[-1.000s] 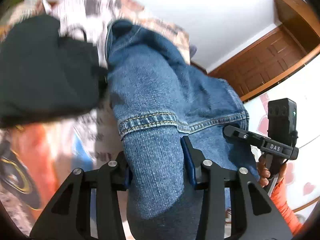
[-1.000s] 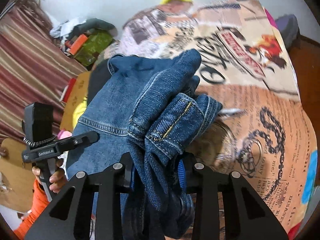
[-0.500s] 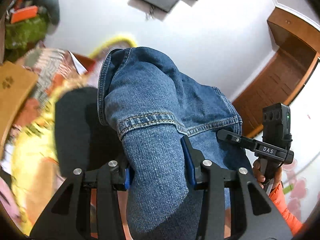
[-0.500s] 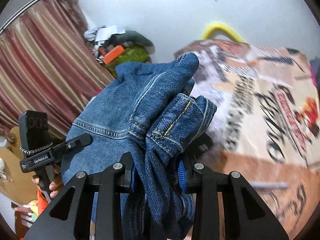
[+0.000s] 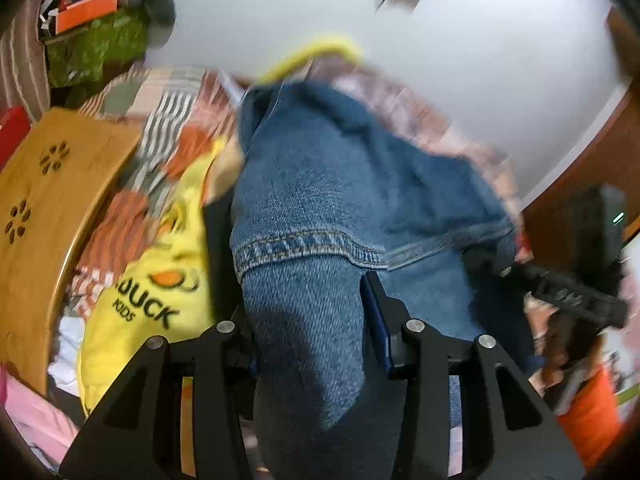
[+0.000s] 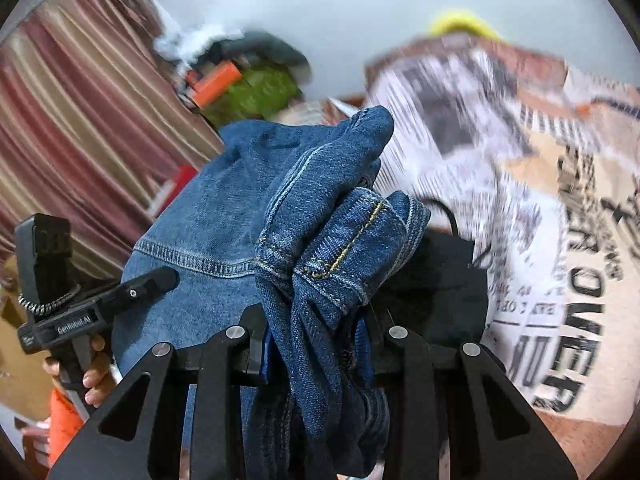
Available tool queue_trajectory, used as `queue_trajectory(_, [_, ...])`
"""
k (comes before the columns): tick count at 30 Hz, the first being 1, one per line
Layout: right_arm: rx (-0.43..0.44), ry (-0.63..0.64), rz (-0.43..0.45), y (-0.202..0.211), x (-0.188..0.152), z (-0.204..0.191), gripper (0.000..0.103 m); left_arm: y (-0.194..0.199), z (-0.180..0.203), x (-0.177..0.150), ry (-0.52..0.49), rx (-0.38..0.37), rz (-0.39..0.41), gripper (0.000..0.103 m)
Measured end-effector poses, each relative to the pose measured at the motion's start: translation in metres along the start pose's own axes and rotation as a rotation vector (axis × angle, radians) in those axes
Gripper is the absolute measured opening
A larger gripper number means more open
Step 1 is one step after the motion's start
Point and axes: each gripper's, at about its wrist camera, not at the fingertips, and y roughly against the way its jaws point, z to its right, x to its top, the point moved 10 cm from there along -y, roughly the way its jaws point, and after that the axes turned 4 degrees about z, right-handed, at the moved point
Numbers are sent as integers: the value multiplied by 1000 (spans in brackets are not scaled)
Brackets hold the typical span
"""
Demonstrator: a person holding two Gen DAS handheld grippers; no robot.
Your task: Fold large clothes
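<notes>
Carrying the denim garment [image 5: 340,200] in mid-air above the bed [image 6: 560,240] with its newsprint-pattern cover, you have the left tongs [image 5: 308,344] clenched on a thick roll of its fabric and the right tongs [image 6: 316,344] clenched on a bunched wad of seams and hems. Judged from this, the fold is at an early stage: the garment hangs gathered between your two grips, not yet spread flat. Every crease appears still to be made.

Denim jacket [image 5: 344,208] hides the black garment [image 6: 436,280]; background blurred.
</notes>
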Motion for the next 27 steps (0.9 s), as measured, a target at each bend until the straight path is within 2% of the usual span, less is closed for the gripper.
queue_trajectory(2, [-64, 37, -19, -19, -10, 12, 29, -19, -11, -10, -7, 16, 10, 47])
queue_trajectory(5, [-54, 22, -30, -21, -19, 24, 34, -18, -10, -16, -26, 16, 44, 52])
queue_trajectory(9, [-70, -13, -52, -9, -31, 33, 44, -17, -12, -27, -33, 69, 43, 59])
queue_trajectory(14, [-126, -23, -92, 15, -59, 40, 50, 5, -3, -46, -102, 158, 63, 63])
queue_trajectory(22, [-234, 29, -69, 76, -93, 44, 53, 43, -4, -78, -25, 189, 66, 63])
queue_trajectory(27, [-243, 52, 13, 125, -95, 25, 53, 78, 4, -90, -4, 216, 77, 63])
